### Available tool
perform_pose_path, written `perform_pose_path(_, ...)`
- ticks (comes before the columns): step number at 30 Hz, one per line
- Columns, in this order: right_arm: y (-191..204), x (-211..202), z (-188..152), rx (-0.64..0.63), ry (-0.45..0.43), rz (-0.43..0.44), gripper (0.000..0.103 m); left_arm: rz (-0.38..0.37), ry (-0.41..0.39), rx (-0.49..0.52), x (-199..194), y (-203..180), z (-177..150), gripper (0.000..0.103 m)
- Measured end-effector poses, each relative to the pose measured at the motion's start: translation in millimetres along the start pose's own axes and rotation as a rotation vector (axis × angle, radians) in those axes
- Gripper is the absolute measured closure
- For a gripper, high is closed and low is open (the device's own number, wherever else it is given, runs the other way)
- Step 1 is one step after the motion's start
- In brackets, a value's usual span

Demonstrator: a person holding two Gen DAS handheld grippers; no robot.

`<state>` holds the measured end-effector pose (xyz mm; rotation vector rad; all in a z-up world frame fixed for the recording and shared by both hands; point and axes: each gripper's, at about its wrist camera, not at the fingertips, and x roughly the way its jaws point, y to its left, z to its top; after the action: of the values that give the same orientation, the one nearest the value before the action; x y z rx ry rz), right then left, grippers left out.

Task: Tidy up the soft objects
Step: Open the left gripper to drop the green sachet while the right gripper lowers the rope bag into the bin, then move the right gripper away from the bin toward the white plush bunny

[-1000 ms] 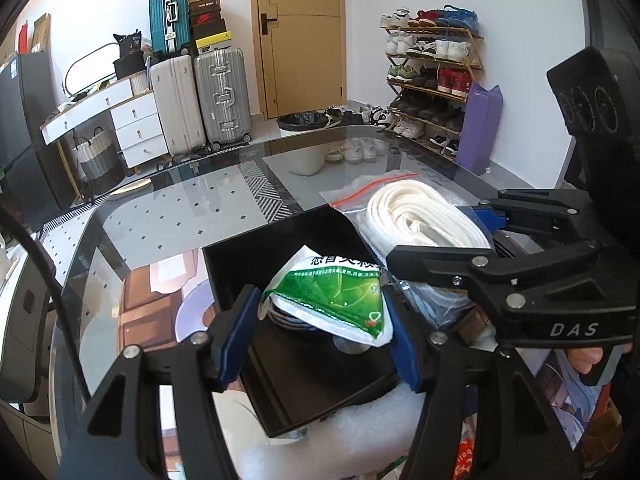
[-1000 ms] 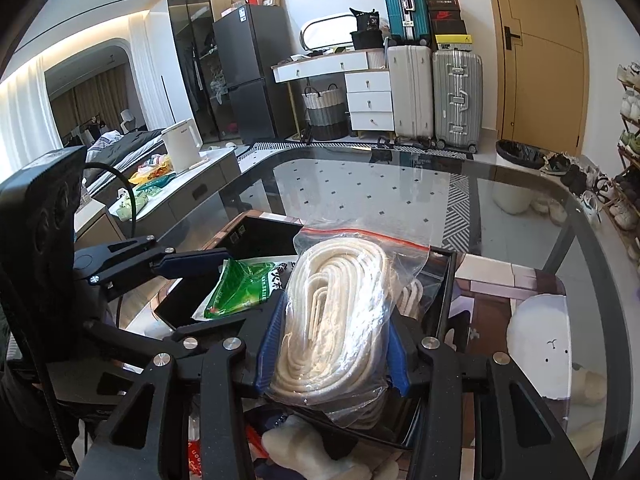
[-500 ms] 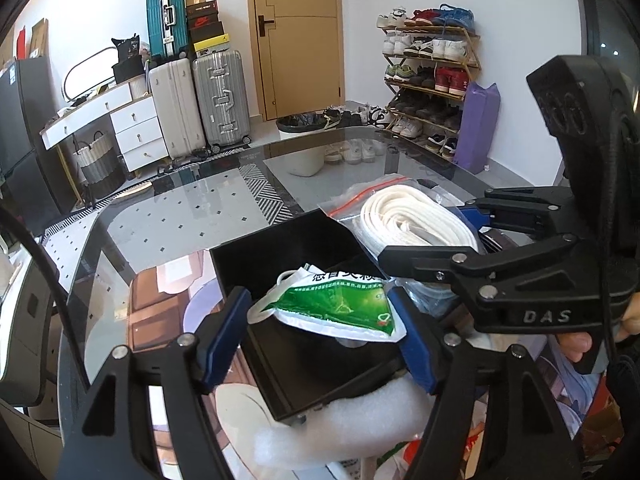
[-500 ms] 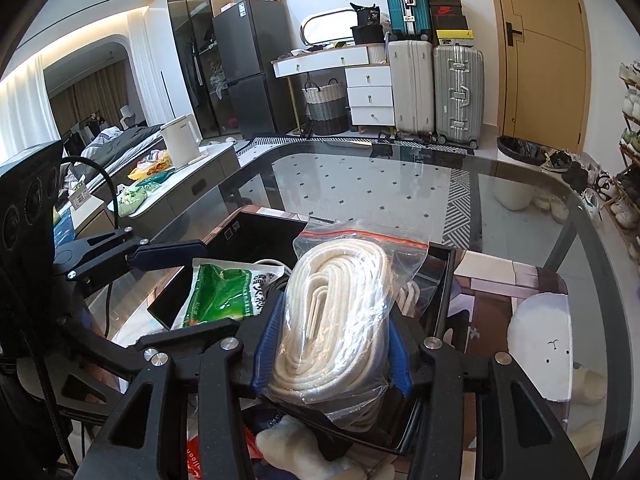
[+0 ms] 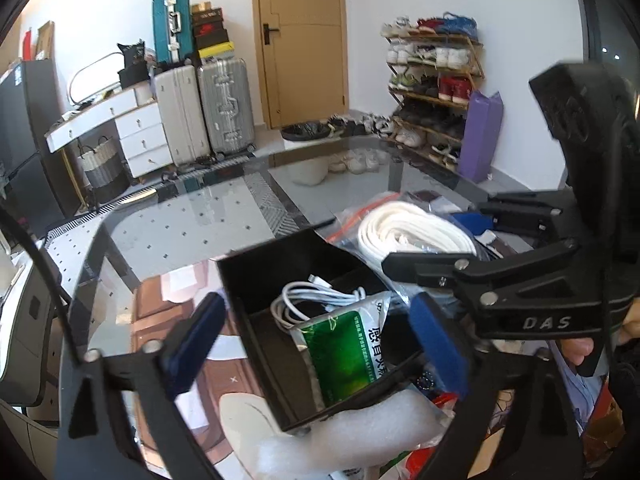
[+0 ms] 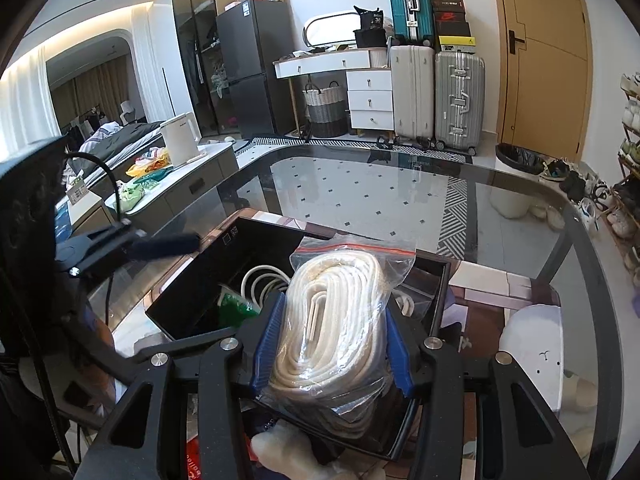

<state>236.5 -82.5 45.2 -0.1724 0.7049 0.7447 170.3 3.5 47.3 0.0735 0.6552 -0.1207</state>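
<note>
Rope bag waits over the black bin; green packet lies inside

Low centre of both views, the black bin (image 5: 256, 276) holds the green packet (image 5: 348, 354) between the spread left gripper (image 5: 316, 340); the right gripper (image 6: 330, 344), clamped on the bagged rope (image 6: 336, 320), should lower into the free right side before letting go.

Both grippers are black plastic frames with silver screw heads and blue finger pads (image 5: 438, 344). The right gripper (image 6: 330, 344) bears white "DAS" lettering; bare fingertips show behind it.
</note>
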Motion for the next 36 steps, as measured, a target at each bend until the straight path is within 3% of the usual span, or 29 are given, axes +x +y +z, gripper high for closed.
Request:
perform_pose_path(9,11,12,-1,-0.021,0.022,0.025,0.056,-0.002,-0.006,-0.039,-16,13,-9,0.006)
perform_pose_path(12,18,6,0,-0.048,-0.007,0.03,0.055,0.0,-0.009,-0.048,-23,16,-16,0.006)
perform_pose_path(16,18,-8,0,-0.045,-0.049,0.0,0.029,0.002,-0.012,-0.068,-30,20,-25,0.006)
perform_pose_path(20,9,-25,-6,-0.01,-0.068,-0.061,0.019,0.005,-0.007,-0.091,-33,22,-33,0.006)
perform_pose_path(22,6,-32,-11,0.004,-0.073,-0.091,0.009,0.001,-0.006,-0.094,-36,22,-36,0.005)
perform_pose_path(27,-3,-50,-29,0.062,-0.071,-0.079,0.001,-0.006,-0.01,-0.115,-47,23,-45,0.003)
perform_pose_path(36,10,-70,-78,0.073,-0.041,-0.069,0.001,-0.016,0.001,-0.133,-61,21,-63,0.002)
